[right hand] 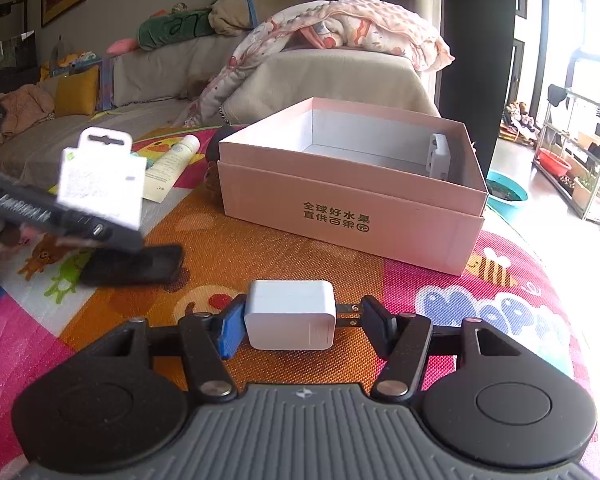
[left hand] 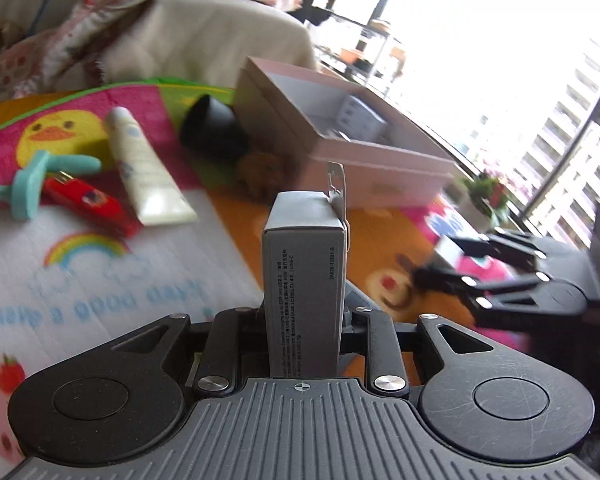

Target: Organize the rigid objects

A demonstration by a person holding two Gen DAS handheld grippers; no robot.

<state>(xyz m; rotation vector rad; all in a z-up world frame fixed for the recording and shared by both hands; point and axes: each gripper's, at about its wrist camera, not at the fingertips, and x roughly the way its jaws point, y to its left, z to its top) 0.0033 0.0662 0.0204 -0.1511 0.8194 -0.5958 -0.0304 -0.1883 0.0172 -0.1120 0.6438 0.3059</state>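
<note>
Only the right view shows its gripper [right hand: 300,316] clamping the charger [right hand: 290,320]; left gripper [left hand: 304,320] clamps a carton [left hand: 304,276].

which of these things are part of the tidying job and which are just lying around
In the job: pink box, grey carton in left gripper, white charger in right gripper, cream tube, red case, teal toy.
Lying about: blanket, sofa, shelf.
</note>
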